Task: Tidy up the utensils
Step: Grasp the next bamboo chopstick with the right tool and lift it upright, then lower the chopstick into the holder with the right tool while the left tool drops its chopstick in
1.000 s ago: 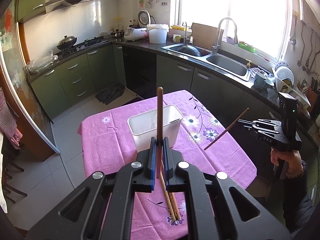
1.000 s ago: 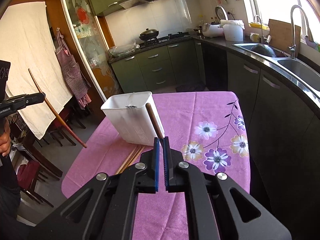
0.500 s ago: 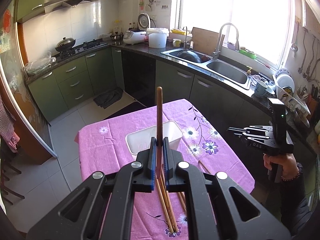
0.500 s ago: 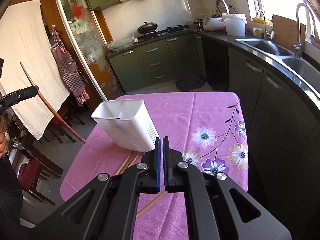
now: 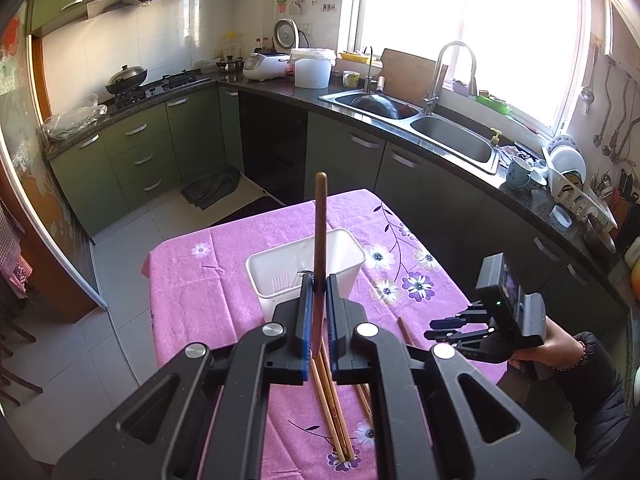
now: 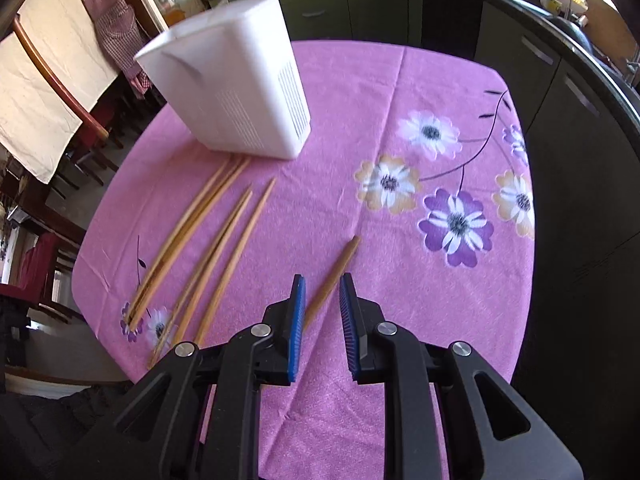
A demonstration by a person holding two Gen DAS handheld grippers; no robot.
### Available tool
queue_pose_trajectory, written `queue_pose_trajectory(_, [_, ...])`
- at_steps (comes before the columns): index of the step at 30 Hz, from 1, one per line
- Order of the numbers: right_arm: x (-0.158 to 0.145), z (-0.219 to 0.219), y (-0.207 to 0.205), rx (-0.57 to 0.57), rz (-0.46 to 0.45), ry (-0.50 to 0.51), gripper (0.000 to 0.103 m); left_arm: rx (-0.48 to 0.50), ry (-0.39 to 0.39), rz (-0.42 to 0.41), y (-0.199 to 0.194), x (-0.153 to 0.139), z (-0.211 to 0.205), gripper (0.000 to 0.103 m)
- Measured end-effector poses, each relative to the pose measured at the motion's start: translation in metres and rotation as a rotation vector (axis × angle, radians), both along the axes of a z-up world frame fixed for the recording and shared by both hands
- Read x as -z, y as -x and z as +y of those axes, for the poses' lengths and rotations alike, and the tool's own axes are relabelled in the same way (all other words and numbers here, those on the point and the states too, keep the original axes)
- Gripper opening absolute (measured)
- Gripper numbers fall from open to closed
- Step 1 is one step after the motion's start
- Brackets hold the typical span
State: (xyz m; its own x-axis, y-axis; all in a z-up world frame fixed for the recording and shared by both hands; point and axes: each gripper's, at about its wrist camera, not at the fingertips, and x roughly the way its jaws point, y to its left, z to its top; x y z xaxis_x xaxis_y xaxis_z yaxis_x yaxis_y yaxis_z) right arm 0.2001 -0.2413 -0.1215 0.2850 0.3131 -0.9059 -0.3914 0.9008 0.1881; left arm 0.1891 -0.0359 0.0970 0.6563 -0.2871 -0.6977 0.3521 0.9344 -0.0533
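Observation:
My left gripper (image 5: 316,284) is shut on a brown chopstick (image 5: 320,224) that stands upright in front of the white utensil holder (image 5: 304,268), high above the pink table. Several loose chopsticks (image 5: 332,412) lie on the cloth below it. My right gripper (image 6: 322,296) is open and low over the table; a single chopstick (image 6: 334,276) lies on the cloth and runs between its jaws. The right gripper also shows in the left wrist view (image 5: 452,330). The white holder (image 6: 236,88) stands behind several more chopsticks (image 6: 208,240).
The table has a pink flowered cloth (image 6: 420,160) and ends close on the right. Dark green kitchen cabinets (image 5: 420,176) and a sink (image 5: 452,140) run behind it. Dining chairs (image 6: 48,216) stand at the left of the table.
My right gripper let go of its chopstick, which now lies on the cloth, then dropped low over the table and opened around it. My left gripper rose a little, still holding its chopstick.

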Motion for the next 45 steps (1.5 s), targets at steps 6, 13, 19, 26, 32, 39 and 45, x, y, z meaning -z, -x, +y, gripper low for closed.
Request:
queue_pose_trajectory(6, [0.033, 0.012, -0.019, 0.030, 0.098, 0.049, 0.028, 0.006, -0.005, -0.007, 0.005, 0.000, -0.003, 0.007])
queue_pose_trajectory(13, [0.052, 0.030, -0.026, 0.023, 0.086, 0.174, 0.013, 0.018, -0.012, -0.007, 0.009, 0.002, -0.002, 0.007])
queue_pose_trajectory(19, [0.036, 0.027, -0.022, 0.041, 0.006, 0.114, 0.007, 0.011, -0.001, -0.006, 0.008, 0.001, -0.001, 0.007])
queue_pose_trajectory(26, [-0.039, 0.009, -0.005, 0.053, -0.164, -0.026, 0.007, 0.000, 0.012, -0.045, 0.004, -0.021, 0.000, 0.007])
queue_pose_trajectory(32, [-0.087, 0.001, 0.019, 0.056, -0.277, -0.107, 0.007, -0.024, 0.019, -0.092, -0.011, -0.049, -0.002, 0.007])
queue_pose_trajectory(39, [-0.122, 0.000, 0.038, 0.041, -0.345, -0.161, 0.007, -0.079, 0.018, -0.102, -0.050, -0.052, -0.003, 0.007])
queue_pose_trajectory(45, [-0.148, -0.001, 0.042, 0.030, -0.398, -0.191, 0.007, -0.102, 0.005, -0.031, -0.087, -0.018, -0.003, 0.007])
